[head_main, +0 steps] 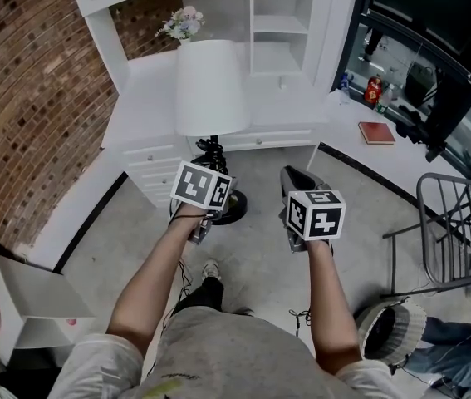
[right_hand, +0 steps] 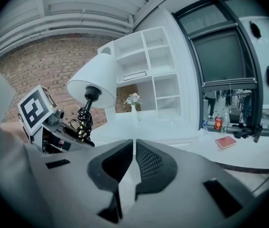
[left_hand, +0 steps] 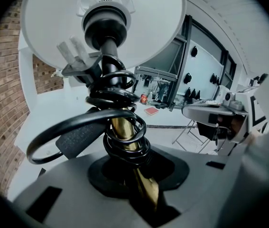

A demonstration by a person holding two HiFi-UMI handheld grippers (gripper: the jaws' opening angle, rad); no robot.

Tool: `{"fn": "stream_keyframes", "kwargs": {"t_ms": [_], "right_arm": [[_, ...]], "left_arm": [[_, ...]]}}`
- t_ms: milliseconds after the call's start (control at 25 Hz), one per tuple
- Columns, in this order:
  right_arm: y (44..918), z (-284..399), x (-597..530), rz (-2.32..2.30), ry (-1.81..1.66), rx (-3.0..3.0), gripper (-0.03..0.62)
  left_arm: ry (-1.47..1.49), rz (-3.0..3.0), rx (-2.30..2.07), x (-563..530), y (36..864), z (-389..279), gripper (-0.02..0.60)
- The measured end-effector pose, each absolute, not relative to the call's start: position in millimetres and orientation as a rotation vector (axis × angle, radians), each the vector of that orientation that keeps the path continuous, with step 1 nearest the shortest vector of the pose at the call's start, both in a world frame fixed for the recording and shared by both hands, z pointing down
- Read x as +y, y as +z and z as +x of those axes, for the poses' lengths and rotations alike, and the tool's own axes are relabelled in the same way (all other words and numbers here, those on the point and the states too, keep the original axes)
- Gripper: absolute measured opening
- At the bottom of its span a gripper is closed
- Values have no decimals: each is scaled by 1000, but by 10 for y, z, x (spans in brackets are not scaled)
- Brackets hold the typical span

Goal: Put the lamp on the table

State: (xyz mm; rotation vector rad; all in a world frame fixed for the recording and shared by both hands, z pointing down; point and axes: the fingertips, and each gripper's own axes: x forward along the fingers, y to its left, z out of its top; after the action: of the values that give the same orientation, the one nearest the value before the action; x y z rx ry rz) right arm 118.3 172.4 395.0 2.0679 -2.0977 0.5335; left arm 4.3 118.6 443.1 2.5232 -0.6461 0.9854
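Observation:
The lamp has a white shade (head_main: pixel 210 86), a brass stem (left_hand: pixel 125 132) wound with black cord, and a round black base (head_main: pixel 228 212). It hangs upright over the grey floor, in front of the white table (head_main: pixel 144 98). My left gripper (head_main: pixel 208 208) is shut on the stem just below the cord coil. In the left gripper view the shade (left_hand: pixel 101 18) fills the top and my left gripper (left_hand: pixel 141 175) clamps the brass stem. My right gripper (head_main: pixel 298 179) is to the right of the lamp, shut and empty. The right gripper view shows my right gripper (right_hand: pixel 133 160) with its jaws together, and the lamp (right_hand: pixel 94 82) at left.
White shelving rises behind the table, with a flower vase (head_main: pixel 183 23) on it. A red book (head_main: pixel 376 132) and bottles (head_main: pixel 373 90) lie on the right counter. A metal chair (head_main: pixel 455 223) stands at right, a cardboard box (head_main: pixel 19 298) at lower left beside the brick wall.

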Motion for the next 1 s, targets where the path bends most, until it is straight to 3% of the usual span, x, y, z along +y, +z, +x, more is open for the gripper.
{"fn": "stream_keyframes", "kwargs": {"t_ms": [1000], "right_arm": [[3891, 1134, -372, 1989, 470, -2071, 5]], "left_arm": [[948, 2507, -661, -874, 4468, 55, 104]]}}
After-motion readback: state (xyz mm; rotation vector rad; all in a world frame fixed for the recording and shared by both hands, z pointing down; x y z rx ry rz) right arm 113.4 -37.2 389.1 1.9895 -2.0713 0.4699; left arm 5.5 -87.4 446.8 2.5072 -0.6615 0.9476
